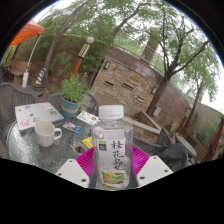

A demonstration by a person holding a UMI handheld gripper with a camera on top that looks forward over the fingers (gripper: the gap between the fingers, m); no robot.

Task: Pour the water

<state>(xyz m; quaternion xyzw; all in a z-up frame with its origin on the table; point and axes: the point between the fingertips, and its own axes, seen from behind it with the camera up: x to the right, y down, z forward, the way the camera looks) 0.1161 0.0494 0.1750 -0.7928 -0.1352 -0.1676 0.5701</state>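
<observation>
Outdoor setting, gripper view. A clear plastic bottle (112, 148) with a white cap is standing upright between the two fingers, filling the middle of the view. Its label is carrying green characters that I cannot read with confidence. Pale liquid is showing in the lower part of the bottle; the exact level is hard to judge behind the label.

The gripper (112, 170) is sitting narrow around the bottle: a magenta pad (88, 163) is lying against the bottle's left side and the matching pad against its right. Both appear to be pressing on it, though the contact lines themselves are partly hidden by the bottle's curve. The bottle's base is cut off below, so whether it is resting on the table cannot be told.

Beyond the fingers, to the left, a white mug (45, 134) is standing on a glass-topped table (62, 150). Its inside is not visible. Behind the mug a potted plant (72, 97) is sitting in a pale pot, and flat printed sheets (38, 113) are lying on the table nearby; their print is too small to make out. A stone wall (128, 80) and trees are filling the background.
</observation>
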